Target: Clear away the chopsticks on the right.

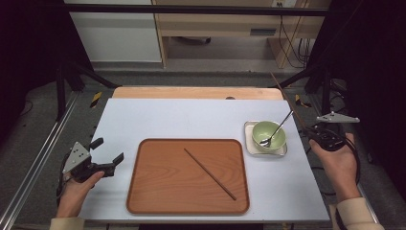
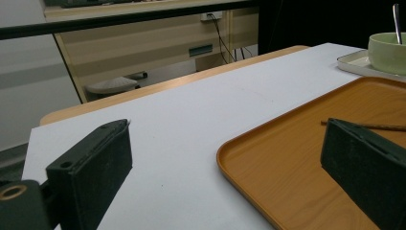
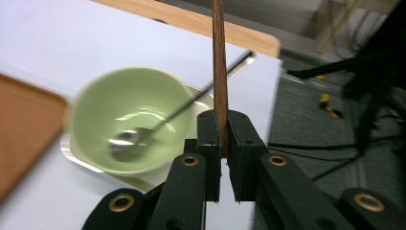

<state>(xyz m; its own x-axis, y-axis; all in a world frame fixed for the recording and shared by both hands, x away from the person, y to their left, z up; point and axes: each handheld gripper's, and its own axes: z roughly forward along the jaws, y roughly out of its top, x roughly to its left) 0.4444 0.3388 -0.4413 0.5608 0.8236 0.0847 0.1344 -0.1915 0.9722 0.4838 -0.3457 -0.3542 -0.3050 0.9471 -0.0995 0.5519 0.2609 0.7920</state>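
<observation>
1. While the right gripper (image 3: 224,143) pinches a thin brown wooden chopstick (image 3: 219,57) at its lower end, jaws nearly shut on it, the stick rises out past the table's far right edge, long axis slanting up and away.
2. Likely it goes beside its twin, the dark chopstick (image 1: 210,173) lying diagonally on the orange wooden tray (image 1: 143,191).
3. The pale green bowl (image 1: 268,135) with its metal spoon (image 1: 277,129) sits just left of the gripper.
4. The left gripper (image 1: 106,155) hangs wide open and empty, left of the tray.
</observation>
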